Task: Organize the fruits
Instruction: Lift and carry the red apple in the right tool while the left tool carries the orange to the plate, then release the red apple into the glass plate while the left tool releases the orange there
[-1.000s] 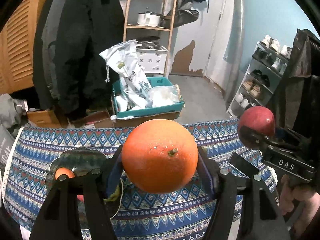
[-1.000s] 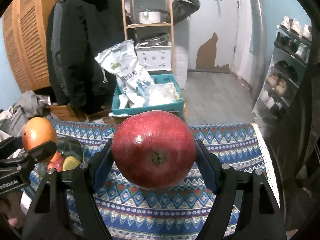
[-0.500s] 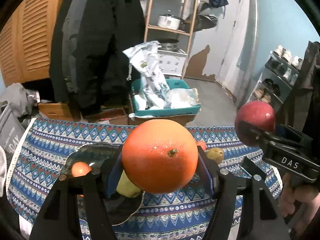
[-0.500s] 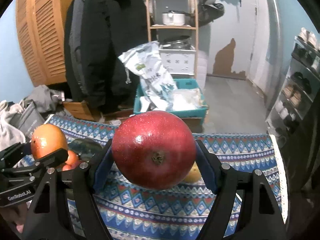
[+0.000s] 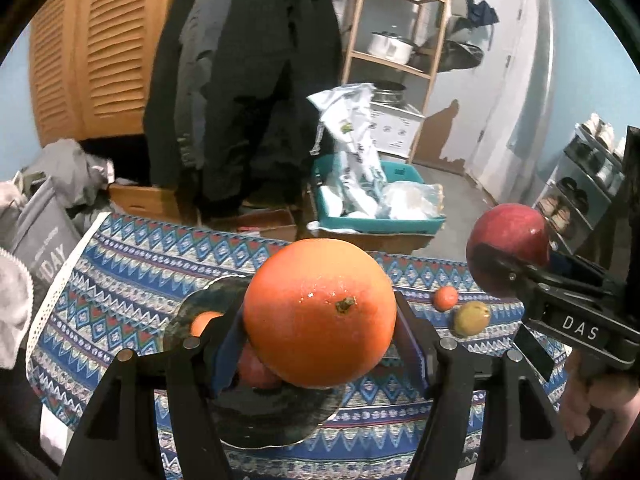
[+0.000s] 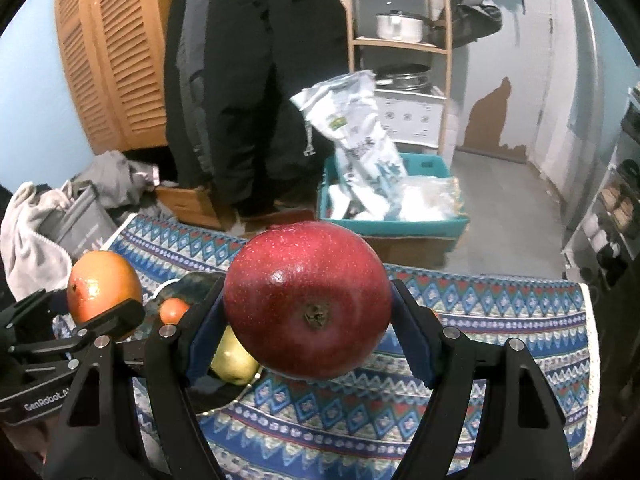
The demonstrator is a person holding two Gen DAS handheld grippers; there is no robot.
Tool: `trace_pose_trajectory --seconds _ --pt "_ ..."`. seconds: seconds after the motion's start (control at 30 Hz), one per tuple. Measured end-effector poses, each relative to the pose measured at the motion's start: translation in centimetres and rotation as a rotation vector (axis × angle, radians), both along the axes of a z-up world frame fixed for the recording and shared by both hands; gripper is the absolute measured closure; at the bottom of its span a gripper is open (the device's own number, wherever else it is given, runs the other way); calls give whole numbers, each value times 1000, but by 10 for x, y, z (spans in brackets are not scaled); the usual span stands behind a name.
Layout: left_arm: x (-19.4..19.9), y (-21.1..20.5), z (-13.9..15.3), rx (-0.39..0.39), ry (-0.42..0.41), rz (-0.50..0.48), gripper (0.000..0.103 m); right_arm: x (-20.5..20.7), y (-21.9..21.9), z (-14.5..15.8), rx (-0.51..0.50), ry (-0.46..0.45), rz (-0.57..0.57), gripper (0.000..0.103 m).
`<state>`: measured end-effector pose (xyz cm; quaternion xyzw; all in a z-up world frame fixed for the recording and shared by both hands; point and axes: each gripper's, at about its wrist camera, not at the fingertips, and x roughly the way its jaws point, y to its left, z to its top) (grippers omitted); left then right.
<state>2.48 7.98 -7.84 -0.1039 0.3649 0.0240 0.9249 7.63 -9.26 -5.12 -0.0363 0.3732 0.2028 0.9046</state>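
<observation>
both cams swung left vs 0.5 s ago, more louvered door [image 5: 100, 60] in frame, plate [image 5: 260, 420] now sits lower under the left gripper [image 5: 320, 344]. left gripper pinching orange [image 5: 320, 312] above the plate. right gripper [image 6: 308, 336] clamped on red apple [image 6: 308, 304], held over patterned cloth [image 6: 500, 340]. on plate: small orange fruit [image 6: 173, 310], yellow-green fruit [image 6: 234, 360]. on cloth, right of plate: small tangerine [image 5: 445, 298] w/ greenish fruit [image 5: 472, 319] just beside.

orange [image 5: 320, 312] and red apple [image 6: 307, 305] held aloft
</observation>
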Motion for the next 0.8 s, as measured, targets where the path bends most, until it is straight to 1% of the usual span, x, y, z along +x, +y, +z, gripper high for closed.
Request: trace_pose_trajectory --seconds 0.17,0.37,0.53,0.8 --pt "0 22 -9 4 15 48 34 6 22 -8 1 22 30 26" --pt "-2 45 -24 -9 48 94 34 16 54 -22 -6 55 73 26" --pt "1 63 -45 -15 94 125 34 24 77 -34 -22 78 107 26" --pt "4 90 -83 -49 174 172 34 34 117 -66 -53 138 164 26"
